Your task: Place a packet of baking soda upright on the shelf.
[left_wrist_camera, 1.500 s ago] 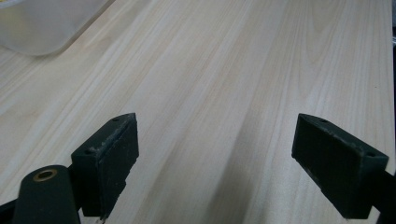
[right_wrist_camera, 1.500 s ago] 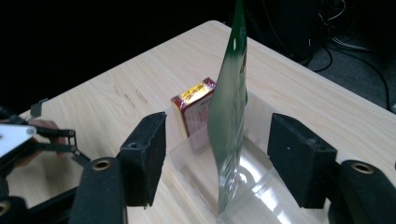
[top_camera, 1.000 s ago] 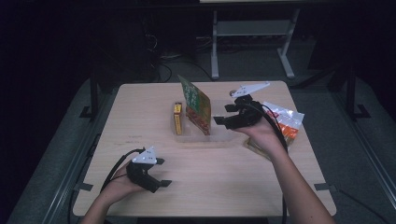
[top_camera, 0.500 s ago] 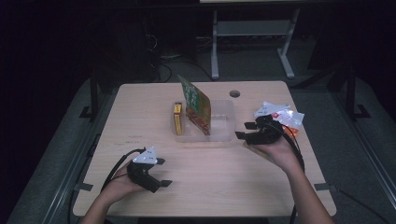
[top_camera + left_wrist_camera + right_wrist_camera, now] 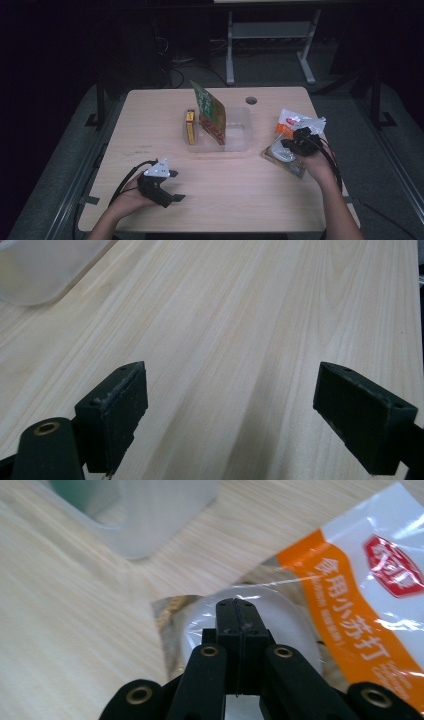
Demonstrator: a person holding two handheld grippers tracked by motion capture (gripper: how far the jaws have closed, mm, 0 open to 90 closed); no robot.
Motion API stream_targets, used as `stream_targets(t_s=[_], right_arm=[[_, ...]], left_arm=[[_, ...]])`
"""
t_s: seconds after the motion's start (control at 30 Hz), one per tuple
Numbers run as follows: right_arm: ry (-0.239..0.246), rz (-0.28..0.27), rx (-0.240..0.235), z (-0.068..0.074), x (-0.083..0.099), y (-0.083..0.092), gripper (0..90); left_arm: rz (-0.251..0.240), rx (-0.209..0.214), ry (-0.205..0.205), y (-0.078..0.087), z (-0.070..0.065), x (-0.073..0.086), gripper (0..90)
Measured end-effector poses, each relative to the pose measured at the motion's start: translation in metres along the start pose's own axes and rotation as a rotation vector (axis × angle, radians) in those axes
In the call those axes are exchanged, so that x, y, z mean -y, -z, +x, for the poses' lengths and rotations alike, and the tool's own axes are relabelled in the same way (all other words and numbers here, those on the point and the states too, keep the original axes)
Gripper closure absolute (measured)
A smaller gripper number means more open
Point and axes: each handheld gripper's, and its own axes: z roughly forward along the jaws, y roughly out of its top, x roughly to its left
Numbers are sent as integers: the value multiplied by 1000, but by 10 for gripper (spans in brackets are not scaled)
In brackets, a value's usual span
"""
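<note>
The right gripper (image 5: 292,143) is seen at the far right of the surface (image 5: 150,125), its jaws brought fully together, pad against pad, with nothing visibly caught between them; they have just been closing. In the right gripper view the closed tips (image 5: 236,611) lie over a clear-wrapped packet (image 5: 280,630), whose pale round content sits directly beneath and ahead of them. An orange-and-white sachet (image 5: 370,595) overlaps that packet just to the right of the jaws. Whether the tips press the wrapper or hover just above it cannot be told.

The step in hand is judged to be the pick-up of the clear-wrapped packet, probably for the translucent bin (image 5: 240,131), which stands ahead and to the left of the jaws and already holds a green pouch (image 5: 210,112) upright, with a yellow box (image 5: 190,127) beside it.

For a sound pick, the jaws would have to be reopened and set astride a free edge of the wrapper, away from the sachet, so that one item alone is lifted. The film looks slippery; a bite on the seam rather than on the bulging centre is advised.

The left gripper (image 5: 167,192) is held near the front edge, its jaws wide apart with only bare wood between them.
</note>
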Motion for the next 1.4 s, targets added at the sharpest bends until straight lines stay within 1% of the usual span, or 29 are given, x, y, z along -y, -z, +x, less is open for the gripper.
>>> stream_targets(t_s=[0.07, 0.1, 0.17, 0.23, 0.3, 0.33, 0.4, 0.47, 0.5, 0.53, 0.6, 0.63, 0.67, 0.73, 0.8, 0.87, 0.9, 0.93, 0.97, 1.03, 1.07, 1.1, 1.13, 1.17, 1.2, 1.23, 1.27, 1.37, 1.4], right_arm=[[0, 16, 31, -3, 2, -3, 898], [7, 20, 43, -6, 3, -5, 898], [-7, 33, 49, -11, 6, -9, 898], [3, 53, 56, -13, 9, -14, 898], [20, 89, 71, -14, 11, -20, 898], [26, 86, 67, -15, 12, -22, 898], [6, 90, 55, -16, 13, -22, 899], [1, 103, 34, -16, 13, -22, 899], [8, 107, 31, -14, 13, -23, 899], [8, 111, 29, -12, 13, -22, 899], [17, 118, 31, -8, 13, -22, 899], [29, 118, 31, -6, 13, -22, 899], [35, 126, 27, -5, 12, -22, 899], [44, 129, 12, -2, 12, -21, 899], [83, 132, 32, 0, 11, -20, 898], [125, 138, 125, -2, 11, -17, 898], [134, 144, 160, -5, 11, -16, 898], [132, 136, 182, -9, 11, -14, 898], [103, 135, 181, -14, 12, -13, 898], [88, 135, 179, -19, 14, -13, 899], [80, 146, 170, -19, 15, -15, 899], [94, 163, 163, -19, 16, -16, 900], [97, 185, 155, -19, 17, -18, 900], [107, 201, 156, -18, 17, -19, 900], [108, 203, 152, -17, 17, -19, 900], [101, 201, 130, -17, 18, -17, 900], [101, 204, 104, -17, 18, -15, 900], [101, 218, 53, -13, 21, -11, 900], [93, 221, 32, -11, 21, -10, 900]], left_arm=[[2, -4, 1, 0, -1, 0, 137], [4, -2, -1, 0, -1, 1, 137], [10, -5, -4, 1, -1, 1, 137], [13, -6, -3, 1, -1, 2, 137], [13, -5, -1, 0, -1, 2, 137], [13, -5, -1, 0, -1, 2, 137], [12, -4, -1, 0, -1, 2, 137], [17, -2, -6, -1, -1, 2, 137], [22, -2, -9, -1, -1, 2, 137], [13, 0, -1, -1, -2, 3, 137], [18, -1, -12, -1, -2, 2, 137], [15, -2, -10, -1, -2, 2, 137], [8, 0, 2, -1, -3, 2, 137], [10, 4, 2, -2, -4, 2, 137], [11, 5, 0, -2, -4, 2, 137], [9, 7, -1, -2, -4, 2, 137], [11, 7, -2, -2, -4, 2, 137], [14, 7, -5, -2, -4, 2, 137], [15, 7, -5, -2, -3, 2, 137], [21, 6, -12, -2, -3, 2, 137], [21, 6, -12, -2, -3, 2, 137], [21, 6, -11, -2, -3, 2, 137], [19, 5, -8, -2, -3, 2, 137], [18, 4, -8, -1, -3, 2, 137], [18, 4, -8, -1, -3, 2, 137], [19, 4, -11, -1, -3, 2, 137], [12, 5, -3, -1, -4, 2, 137], [4, 2, 0, -1, -4, 2, 137], [7, 3, -2, -1, -4, 2, 137]])
